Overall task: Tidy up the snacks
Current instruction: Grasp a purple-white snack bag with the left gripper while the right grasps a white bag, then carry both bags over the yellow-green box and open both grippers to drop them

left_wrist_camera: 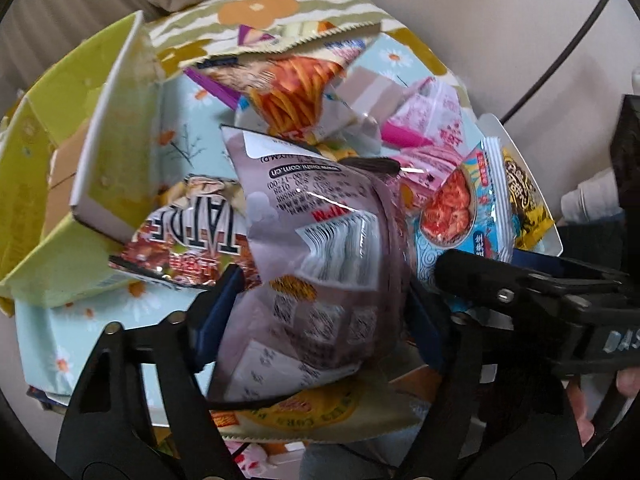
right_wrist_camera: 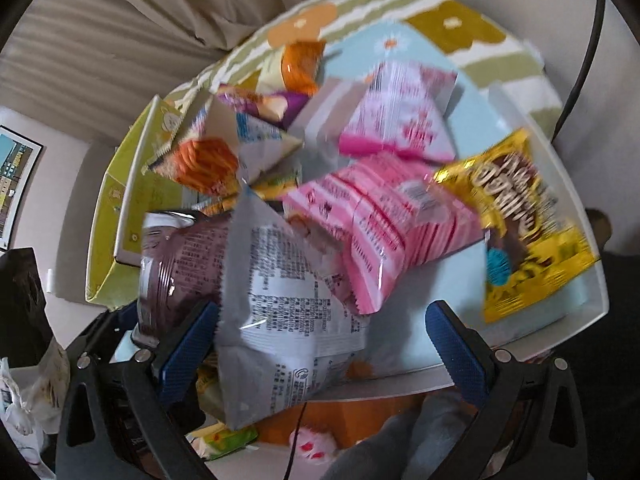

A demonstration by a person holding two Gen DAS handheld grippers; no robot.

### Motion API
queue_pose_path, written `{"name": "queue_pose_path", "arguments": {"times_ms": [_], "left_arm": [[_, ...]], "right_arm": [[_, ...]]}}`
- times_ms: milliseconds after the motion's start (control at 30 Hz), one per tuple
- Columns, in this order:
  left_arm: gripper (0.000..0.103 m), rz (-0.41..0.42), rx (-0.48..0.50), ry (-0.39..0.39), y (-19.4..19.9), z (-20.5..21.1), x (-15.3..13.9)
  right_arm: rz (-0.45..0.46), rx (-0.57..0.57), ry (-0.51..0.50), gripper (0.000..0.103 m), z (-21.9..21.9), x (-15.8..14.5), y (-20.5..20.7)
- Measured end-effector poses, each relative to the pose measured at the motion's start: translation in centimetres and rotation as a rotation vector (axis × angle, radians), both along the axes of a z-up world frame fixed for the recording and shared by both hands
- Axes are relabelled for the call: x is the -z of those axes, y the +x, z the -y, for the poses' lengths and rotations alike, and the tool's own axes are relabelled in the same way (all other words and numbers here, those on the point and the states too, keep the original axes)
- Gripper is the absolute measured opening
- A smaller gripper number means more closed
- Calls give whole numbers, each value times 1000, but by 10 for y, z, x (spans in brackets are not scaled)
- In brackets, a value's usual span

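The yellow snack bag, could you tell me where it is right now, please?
In the right wrist view, the yellow snack bag lies at the right side of the light blue tray, beside the pink striped bag.

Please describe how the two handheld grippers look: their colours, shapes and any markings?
The left gripper has a black frame with triangular cut-outs, silver screws and blue pads. The right gripper is built the same, with ribbed blue fingers; the left view shows pale lettering on its black body.
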State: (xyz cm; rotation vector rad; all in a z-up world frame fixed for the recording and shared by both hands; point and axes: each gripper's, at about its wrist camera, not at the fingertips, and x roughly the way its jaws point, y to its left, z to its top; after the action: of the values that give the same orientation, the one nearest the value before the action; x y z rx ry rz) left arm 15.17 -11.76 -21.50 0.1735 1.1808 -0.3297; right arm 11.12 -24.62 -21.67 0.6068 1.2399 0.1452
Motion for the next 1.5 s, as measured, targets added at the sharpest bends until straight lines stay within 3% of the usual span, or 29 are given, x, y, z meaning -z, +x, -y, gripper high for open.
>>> {"name": "queue_pose_path", "arguments": {"times_ms": [167,267,333,633,1200,1500], "left_arm": [[64,1,8,-6,-2,1,1],[64,5,9,-10,-2,0,0],[64,7,8,-13,-1,0,1],[63,43,19,-21,-13,1,-14],[63,146,-62,-55,-32,-17,-70],[63,228,-159,-88,-30,-38,-113]], "right_arm": [[-49,-11,37,94,2,16,5],[-68,-18,66,86,1,22,6],[-79,-26,91,75,2,25,6],[-68,-32,111,54,1,15,1],[18,-60,92,53,3,-36,-7],[112,-102,70,53,4,-84,-1]]}}
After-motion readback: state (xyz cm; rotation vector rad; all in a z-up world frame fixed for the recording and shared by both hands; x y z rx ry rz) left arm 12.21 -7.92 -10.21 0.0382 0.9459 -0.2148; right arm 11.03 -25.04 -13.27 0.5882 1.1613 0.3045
